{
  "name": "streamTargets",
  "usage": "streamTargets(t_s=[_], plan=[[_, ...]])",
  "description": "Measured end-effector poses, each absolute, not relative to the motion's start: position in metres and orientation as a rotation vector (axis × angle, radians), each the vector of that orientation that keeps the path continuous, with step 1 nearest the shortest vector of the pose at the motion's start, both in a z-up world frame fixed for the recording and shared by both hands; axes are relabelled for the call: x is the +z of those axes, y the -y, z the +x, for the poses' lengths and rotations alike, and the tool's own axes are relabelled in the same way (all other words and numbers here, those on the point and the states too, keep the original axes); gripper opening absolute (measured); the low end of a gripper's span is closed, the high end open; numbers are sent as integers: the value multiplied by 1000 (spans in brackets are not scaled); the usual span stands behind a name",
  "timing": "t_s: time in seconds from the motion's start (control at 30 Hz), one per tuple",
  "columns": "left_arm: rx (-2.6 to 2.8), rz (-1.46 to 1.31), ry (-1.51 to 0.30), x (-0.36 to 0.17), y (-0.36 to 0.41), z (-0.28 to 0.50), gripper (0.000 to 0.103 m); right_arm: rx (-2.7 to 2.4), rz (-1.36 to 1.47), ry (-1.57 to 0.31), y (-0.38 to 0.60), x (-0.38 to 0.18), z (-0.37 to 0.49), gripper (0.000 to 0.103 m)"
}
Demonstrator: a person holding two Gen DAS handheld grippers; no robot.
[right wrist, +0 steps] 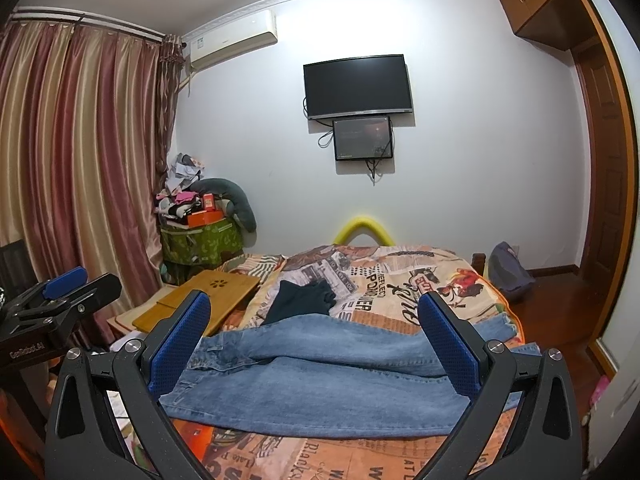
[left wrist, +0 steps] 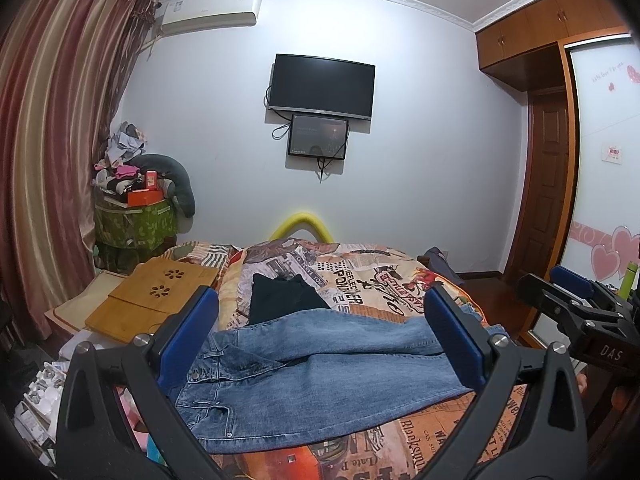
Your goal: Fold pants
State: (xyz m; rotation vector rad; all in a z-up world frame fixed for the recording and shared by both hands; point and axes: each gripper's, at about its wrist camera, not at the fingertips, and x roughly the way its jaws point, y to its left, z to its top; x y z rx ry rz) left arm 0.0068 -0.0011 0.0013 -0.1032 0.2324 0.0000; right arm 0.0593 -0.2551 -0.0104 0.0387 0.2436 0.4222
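Left wrist view: our left hand-held gripper [left wrist: 320,336] hangs above the jeans [left wrist: 320,364], its blue pads wide apart and gripping nothing. The jeans lie across the near part of the bed [left wrist: 400,284], waistband toward the bamboo lap desk [left wrist: 156,292], hems at the opposite end. One leg lies roughly over the other, not neatly aligned. A dark garment [left wrist: 280,298] lies just beyond the jeans. The right hand-held gripper [left wrist: 560,292] shows past the hem end, pads close together; we cannot tell if fully closed.

Right wrist view: the right hand-held gripper [right wrist: 316,340] frames the jeans [right wrist: 320,376] with pads spread, empty.

Judgement: no fold is begun; we are at the approach step. The next move calls for lowering each gripper to an end, waistband and hems, and pinching both layers together.
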Motion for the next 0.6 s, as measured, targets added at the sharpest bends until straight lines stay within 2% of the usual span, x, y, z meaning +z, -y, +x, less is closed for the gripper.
streamTargets(t_s=[0.6], plan=[[16, -129, -245, -2, -6, 25, 103, 426, 38, -252, 254, -21, 76, 103]])
